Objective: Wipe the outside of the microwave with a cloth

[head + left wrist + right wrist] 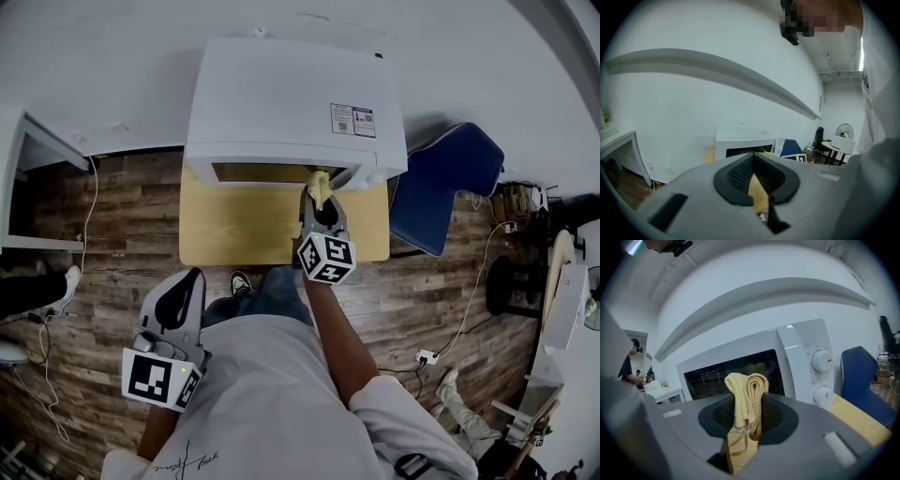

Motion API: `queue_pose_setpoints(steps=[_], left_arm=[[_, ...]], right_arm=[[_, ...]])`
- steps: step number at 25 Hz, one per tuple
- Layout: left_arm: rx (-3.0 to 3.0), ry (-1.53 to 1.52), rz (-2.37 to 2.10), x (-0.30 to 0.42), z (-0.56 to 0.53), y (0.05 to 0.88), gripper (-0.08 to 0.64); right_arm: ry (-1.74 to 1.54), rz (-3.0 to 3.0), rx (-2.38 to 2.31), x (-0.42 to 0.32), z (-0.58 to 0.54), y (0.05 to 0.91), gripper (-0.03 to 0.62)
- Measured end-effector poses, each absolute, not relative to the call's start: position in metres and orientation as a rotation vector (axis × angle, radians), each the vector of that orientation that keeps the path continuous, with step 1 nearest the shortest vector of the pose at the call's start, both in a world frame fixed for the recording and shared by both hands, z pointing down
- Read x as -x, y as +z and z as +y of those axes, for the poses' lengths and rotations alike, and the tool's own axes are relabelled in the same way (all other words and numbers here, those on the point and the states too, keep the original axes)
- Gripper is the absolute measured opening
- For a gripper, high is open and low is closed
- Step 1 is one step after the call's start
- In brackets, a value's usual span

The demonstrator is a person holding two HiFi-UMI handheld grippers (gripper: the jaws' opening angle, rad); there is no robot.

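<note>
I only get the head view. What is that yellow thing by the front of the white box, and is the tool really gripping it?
Observer: Yes. The right gripper has its jaws pinched on a folded yellow cloth, as its own view shows.
Operator: Is the box a microwave? I see only its top.
Observer: It is a microwave. Two round dials sit one above the other, to the right of its dark door window.
Operator: And the tool down by the person's side?
Observer: In its own view the left gripper has its jaw tips together with nothing between them.
</note>
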State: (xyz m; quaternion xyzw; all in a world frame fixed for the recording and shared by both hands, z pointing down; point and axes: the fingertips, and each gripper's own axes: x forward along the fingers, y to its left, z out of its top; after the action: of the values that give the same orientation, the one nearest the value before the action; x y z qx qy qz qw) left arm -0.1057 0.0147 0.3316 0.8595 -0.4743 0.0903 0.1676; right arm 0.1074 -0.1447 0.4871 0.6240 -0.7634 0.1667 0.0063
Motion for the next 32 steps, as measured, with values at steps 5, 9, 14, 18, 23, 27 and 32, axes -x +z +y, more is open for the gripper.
queue_pose_setpoints(steps=[5, 9, 14, 18, 23, 27, 32], left_arm=[[-2.43, 0.267, -1.366, 0.113, 0.016, 0.334, -0.006], [-2.406, 0.266, -1.383, 0.121, 0.015, 0.337, -0.006], [-2.396, 0.264, -1.385, 0.127, 0.013, 0.34, -0.006], [-2.383, 0.271, -1.386, 0.133, 0.012, 0.342, -0.006], [-2.371, 0.285, -1.395, 0.14, 0.008, 0.345, -0.006], [-2.356, 0.299, -1.403, 0.145, 0.007, 0.347, -0.006], [-2.337, 0.282, -1.416, 0.151, 0.001, 0.345, -0.006]], right_arm=[[0.528, -2.429, -1.896, -0.092, -0.146, 0.489, 0.117], [0.527, -2.466, -1.837, -0.078, -0.145, 0.491, 0.117], [0.518, -2.523, -1.742, -0.054, -0.146, 0.493, 0.117], [0.512, -2.557, -1.676, -0.034, -0.145, 0.495, 0.117], [0.513, -2.594, -1.587, -0.006, -0.146, 0.5, 0.117], [0.521, -2.623, -1.524, 0.017, -0.146, 0.504, 0.117], [0.527, -2.655, -1.441, 0.041, -0.147, 0.508, 0.117]])
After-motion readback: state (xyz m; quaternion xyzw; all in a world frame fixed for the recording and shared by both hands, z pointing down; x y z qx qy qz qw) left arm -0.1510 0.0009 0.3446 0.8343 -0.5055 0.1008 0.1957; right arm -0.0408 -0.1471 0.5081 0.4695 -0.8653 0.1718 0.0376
